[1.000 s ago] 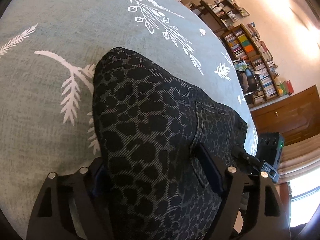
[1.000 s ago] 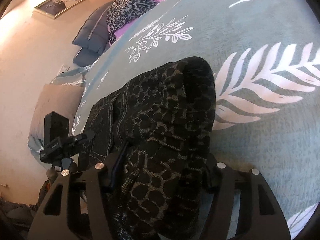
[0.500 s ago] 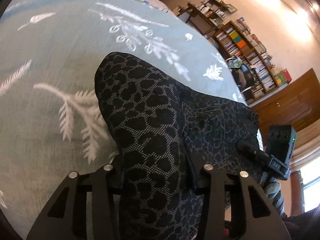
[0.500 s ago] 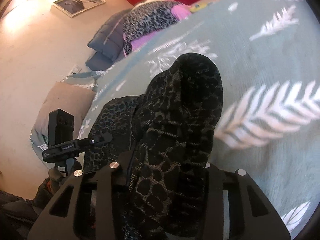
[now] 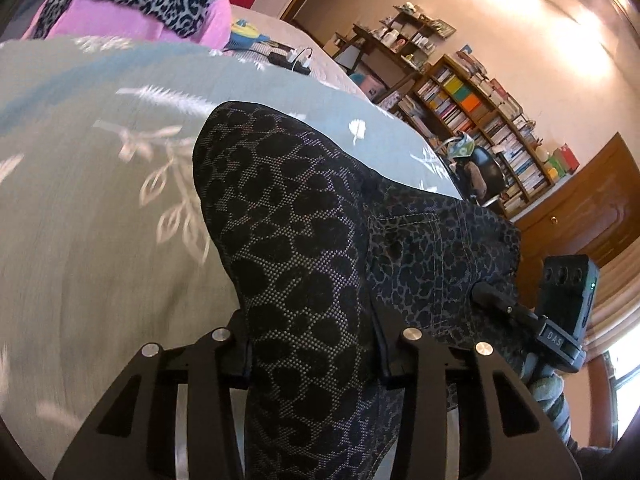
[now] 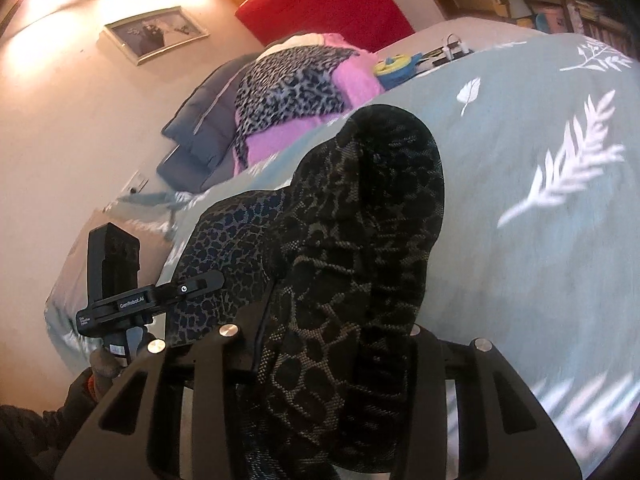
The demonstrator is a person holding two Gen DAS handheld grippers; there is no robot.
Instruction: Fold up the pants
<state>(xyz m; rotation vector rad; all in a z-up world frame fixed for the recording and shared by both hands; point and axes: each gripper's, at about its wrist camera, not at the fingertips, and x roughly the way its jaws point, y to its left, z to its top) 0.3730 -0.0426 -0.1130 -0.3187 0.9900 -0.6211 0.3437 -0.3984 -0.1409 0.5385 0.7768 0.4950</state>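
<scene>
Where pants [image 5: 304, 248] bunch, leaf-print bedspread [image 5: 100, 240], bookshelf [image 5: 492, 120] beyond.

Both wrist cams close above bed [image 5: 80, 240], angled down. Left view faces bookshelf [image 5: 480, 120]; right view faces red headboard [image 6: 328, 4]. Shared: pants [image 5: 304, 240], pink pile [image 6: 312, 80], each other's gripper.

The dark leopard-print pants [image 5: 304, 264] run off the bottom edge in both wrist views, hiding each gripper's pads. Beside the pants, the grey-green leaf-patterned bedspread [image 5: 92, 240] smears with motion blur. Book spines on the wooden bookshelf [image 5: 492, 128] beyond the pants are unreadable
</scene>
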